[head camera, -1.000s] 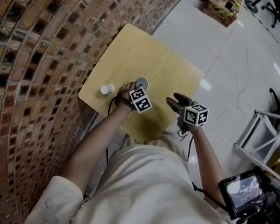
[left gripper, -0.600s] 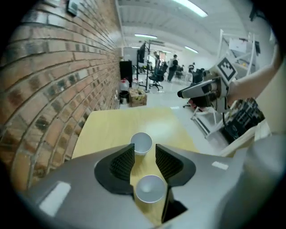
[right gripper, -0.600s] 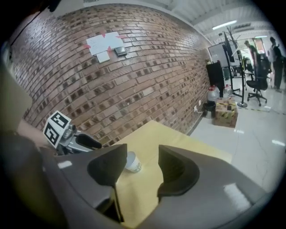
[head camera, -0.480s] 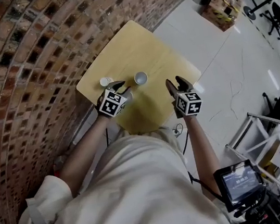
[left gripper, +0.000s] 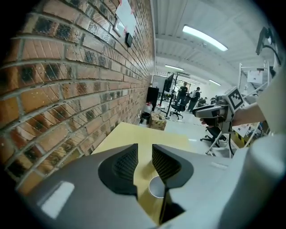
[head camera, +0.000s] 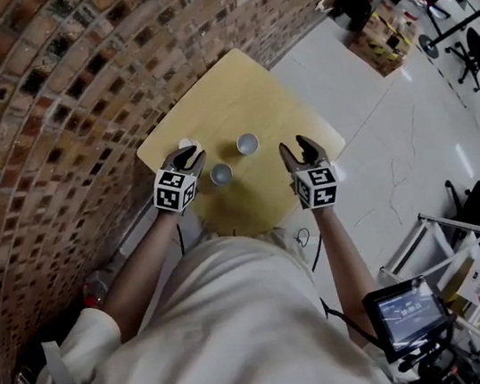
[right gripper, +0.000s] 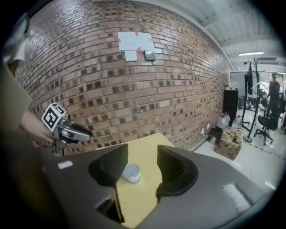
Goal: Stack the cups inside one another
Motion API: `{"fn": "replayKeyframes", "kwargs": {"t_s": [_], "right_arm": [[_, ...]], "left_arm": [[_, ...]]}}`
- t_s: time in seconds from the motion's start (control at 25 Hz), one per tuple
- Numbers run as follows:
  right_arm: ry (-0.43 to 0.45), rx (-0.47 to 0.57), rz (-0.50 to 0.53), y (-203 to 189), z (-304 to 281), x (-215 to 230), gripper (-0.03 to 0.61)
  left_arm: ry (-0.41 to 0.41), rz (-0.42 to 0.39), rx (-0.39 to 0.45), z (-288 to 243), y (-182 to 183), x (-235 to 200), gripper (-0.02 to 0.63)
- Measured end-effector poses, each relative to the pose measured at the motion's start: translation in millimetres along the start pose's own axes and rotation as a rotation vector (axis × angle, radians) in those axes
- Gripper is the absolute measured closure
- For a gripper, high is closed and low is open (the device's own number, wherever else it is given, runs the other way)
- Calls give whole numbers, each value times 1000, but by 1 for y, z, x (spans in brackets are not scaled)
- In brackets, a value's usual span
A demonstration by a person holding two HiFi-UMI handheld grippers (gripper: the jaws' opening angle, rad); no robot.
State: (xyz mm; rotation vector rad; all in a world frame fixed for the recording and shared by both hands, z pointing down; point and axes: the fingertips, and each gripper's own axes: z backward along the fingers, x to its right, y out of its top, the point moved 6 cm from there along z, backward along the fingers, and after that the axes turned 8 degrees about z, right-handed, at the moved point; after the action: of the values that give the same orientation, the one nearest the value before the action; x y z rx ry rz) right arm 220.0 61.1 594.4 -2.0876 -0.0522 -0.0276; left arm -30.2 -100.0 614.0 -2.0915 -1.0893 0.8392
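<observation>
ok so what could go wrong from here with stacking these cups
The left gripper has just been closing its jaws with nothing between them. That gap looks too narrow to go over the grey cup below it, so it might tip it. The white cup stands close to the table edge by the brick wall, so a nudge could send it off.

A brick wall [head camera: 37, 110] ran along one side, with pale paper sheets [right gripper: 134, 41] stuck high on it. A square light-wood table [head camera: 233, 88] stood against it on a glossy white floor [head camera: 394, 135]. Farther off were a cardboard box [head camera: 382, 21] and a black office chair [right gripper: 270, 124]. Strip lights [left gripper: 203, 38] ran across the ceiling. A white rack [head camera: 463, 228], possibly shelving, stood nearby.
</observation>
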Motion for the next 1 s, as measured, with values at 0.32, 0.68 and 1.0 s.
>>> {"fn": "replayKeyframes", "kwargs": {"t_s": [0.32,0.68,1.0], "right_arm": [[29,-20,-8,-9,-2,-17,371],[51,-25,-13,-19,-3,-27,374],[78,-48,-15,-25,-8,-36,374]], "left_arm": [[35,18,-6,13,-14,-8,495],[72,45,-37,18,-30,-15,520],[120,22,-203,0,-60,-40,376]]}}
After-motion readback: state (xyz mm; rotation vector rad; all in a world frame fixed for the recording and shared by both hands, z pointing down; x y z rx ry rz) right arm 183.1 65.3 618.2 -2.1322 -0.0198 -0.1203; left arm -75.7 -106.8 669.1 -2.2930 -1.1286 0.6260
